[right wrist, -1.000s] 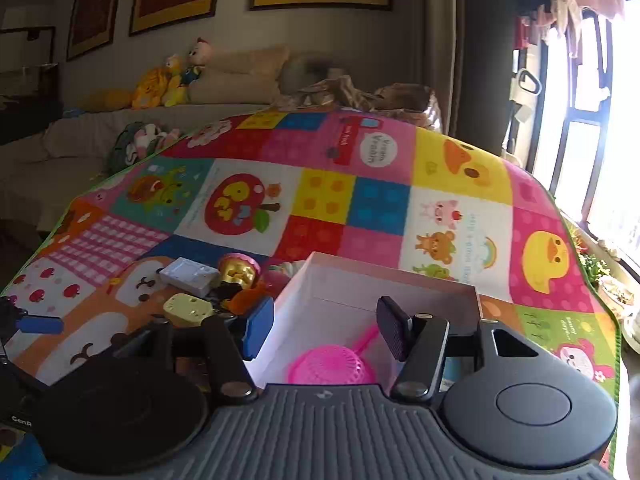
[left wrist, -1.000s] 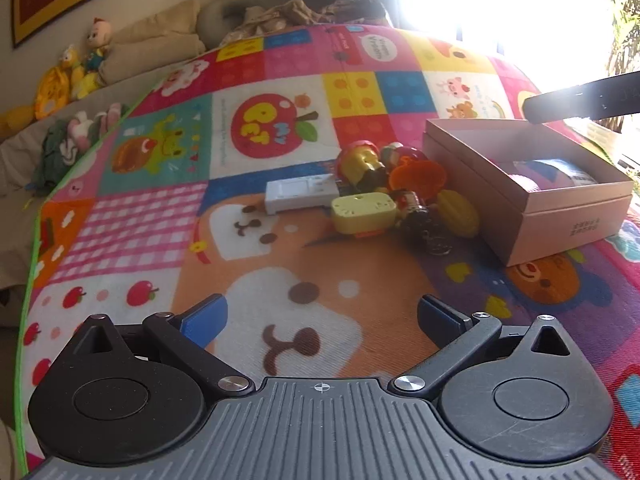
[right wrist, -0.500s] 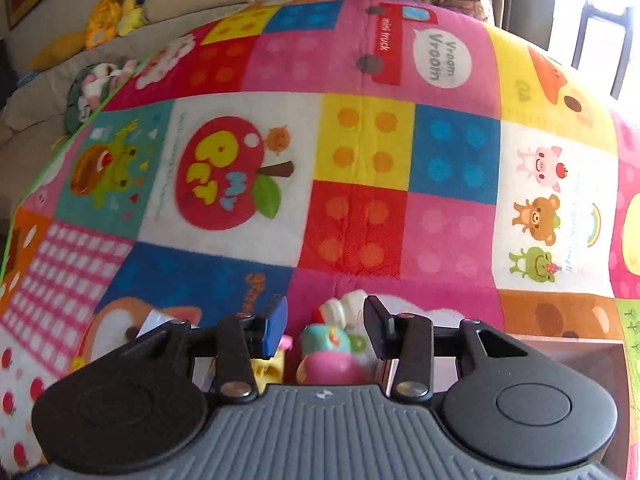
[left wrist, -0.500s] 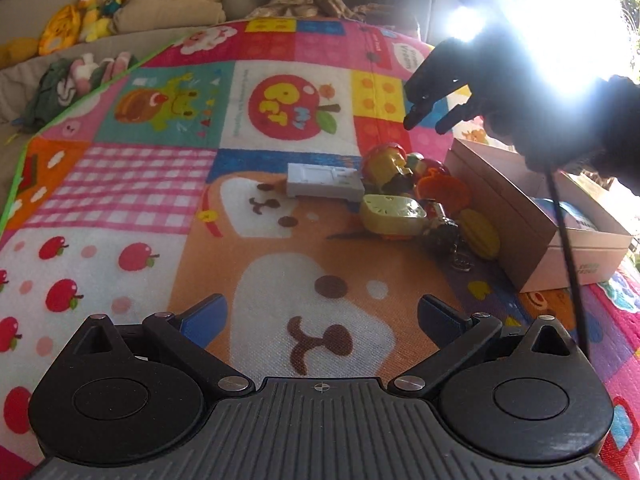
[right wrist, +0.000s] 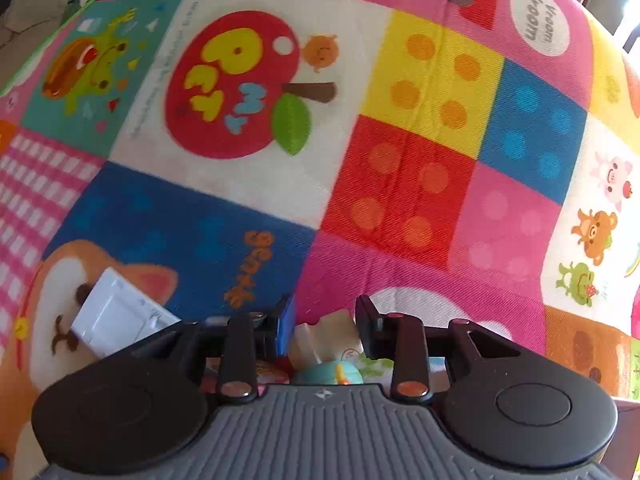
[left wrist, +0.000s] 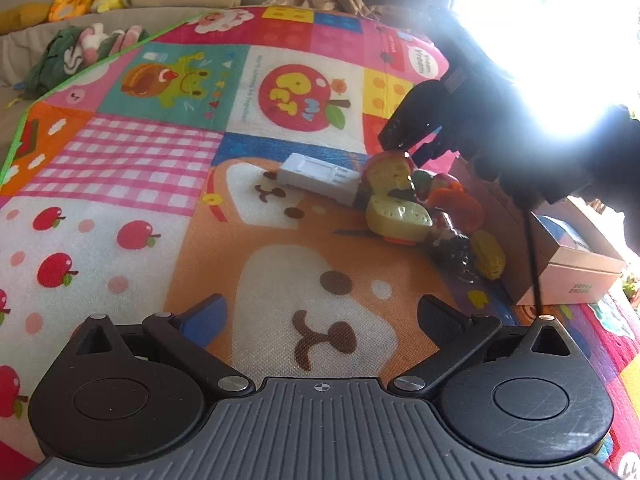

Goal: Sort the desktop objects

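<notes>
Woven cloth mat (right wrist: 400,184); glossy plastic toys (left wrist: 400,220).

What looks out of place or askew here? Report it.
Nothing is spilled or broken. The toys sit in a jumbled heap on the play mat beside the pink box, overlapping each other, and the white rectangular case lies skewed against them.
</notes>
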Demonstrator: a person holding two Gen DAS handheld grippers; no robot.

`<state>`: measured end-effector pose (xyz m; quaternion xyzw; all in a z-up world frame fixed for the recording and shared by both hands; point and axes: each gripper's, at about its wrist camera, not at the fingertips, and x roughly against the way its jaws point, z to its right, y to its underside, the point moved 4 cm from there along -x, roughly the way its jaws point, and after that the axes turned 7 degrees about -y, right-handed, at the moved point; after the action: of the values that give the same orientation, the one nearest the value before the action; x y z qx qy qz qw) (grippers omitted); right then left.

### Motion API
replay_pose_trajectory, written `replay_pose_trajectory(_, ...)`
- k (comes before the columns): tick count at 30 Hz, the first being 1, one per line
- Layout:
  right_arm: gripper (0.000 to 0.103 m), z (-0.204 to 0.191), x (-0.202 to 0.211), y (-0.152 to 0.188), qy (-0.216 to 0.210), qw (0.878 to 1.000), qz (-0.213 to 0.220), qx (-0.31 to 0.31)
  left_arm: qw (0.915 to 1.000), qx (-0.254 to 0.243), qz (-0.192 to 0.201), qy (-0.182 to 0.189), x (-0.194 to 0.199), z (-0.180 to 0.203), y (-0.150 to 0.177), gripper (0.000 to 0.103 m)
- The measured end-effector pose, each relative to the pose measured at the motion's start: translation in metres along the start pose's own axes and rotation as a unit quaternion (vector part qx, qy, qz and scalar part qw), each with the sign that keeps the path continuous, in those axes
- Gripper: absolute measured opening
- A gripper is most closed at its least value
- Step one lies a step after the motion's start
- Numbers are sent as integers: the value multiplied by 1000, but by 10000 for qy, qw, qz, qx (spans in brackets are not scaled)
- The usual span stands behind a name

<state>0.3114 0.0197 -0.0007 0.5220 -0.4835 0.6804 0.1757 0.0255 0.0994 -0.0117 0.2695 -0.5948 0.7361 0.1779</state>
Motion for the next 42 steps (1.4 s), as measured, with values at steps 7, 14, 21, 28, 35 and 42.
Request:
replay_pose_trajectory(7, 32, -58, 49, 74, -1323, 9892, -392, 491, 9998, -171, 11, -74, 0, 5, 0, 103)
replay_pose_trajectory(14, 33, -58, 133, 131, -1589, 9834, 564, 665, 9983, -546, 38, -207, 6, 20, 4, 103)
replay_pose_trajectory(21, 39, -38, 163, 205, -710, 9835, 1375, 936, 9967, -780, -103, -223, 11, 36, 12, 103)
replay_pose_trajectory(28, 27, -26, 129, 243, -618, 9863, 1415, 578, 9951, -952, -152, -237, 29, 48, 16, 103)
replay_pose_trajectory(35, 27, -1, 148, 277, -105, 9861, 1557, 564, 9916, -1227, -235, 330, 29, 88, 21, 103)
replay_pose_trajectory(42, 61, 39, 157, 302, 245, 9846, 1721, -163, 9829, -1793, 18, -418, 11, 104, 20, 103)
